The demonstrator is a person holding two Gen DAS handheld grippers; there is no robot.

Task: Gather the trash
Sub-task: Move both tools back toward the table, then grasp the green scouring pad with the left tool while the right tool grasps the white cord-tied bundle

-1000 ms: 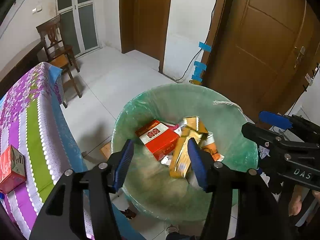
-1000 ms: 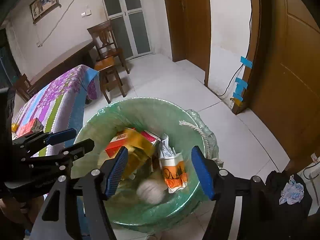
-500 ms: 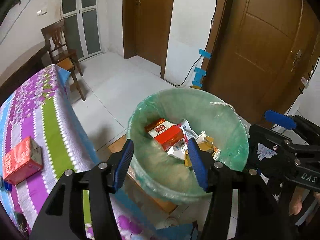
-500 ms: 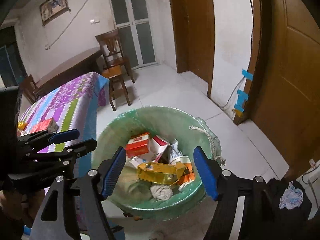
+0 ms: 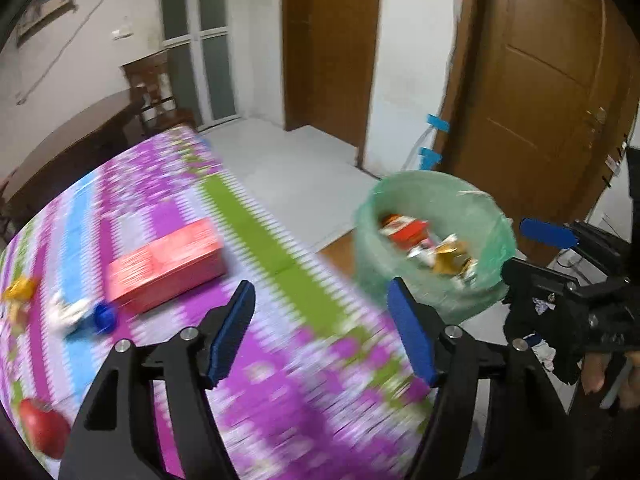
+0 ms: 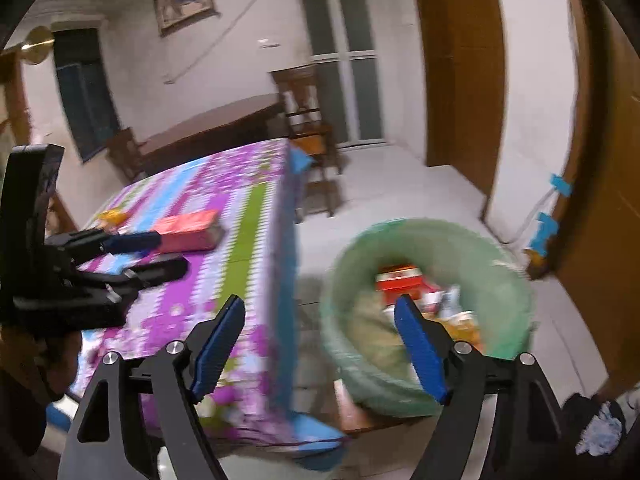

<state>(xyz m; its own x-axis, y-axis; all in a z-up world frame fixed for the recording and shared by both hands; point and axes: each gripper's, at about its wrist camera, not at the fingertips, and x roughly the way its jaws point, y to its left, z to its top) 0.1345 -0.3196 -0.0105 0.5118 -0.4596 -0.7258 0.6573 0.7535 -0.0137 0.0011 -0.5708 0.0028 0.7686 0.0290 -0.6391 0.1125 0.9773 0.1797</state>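
left hand-held gripper: jaws opening, empty
right hand-held gripper: jaws opening, empty
worktop: red box, blue cap, red apple
bin: beside worktop, trash inside

Motion blur smears the flowered tablecloth in both wrist views, so its pattern reads only as streaks. The trash in the green-lined bin is blurred; only 1 red box can be made out, the rest is unclear. At the left view's lower left edge a red round thing is cut off. A small blue thing and a yellow wrapper are too smeared to identify.
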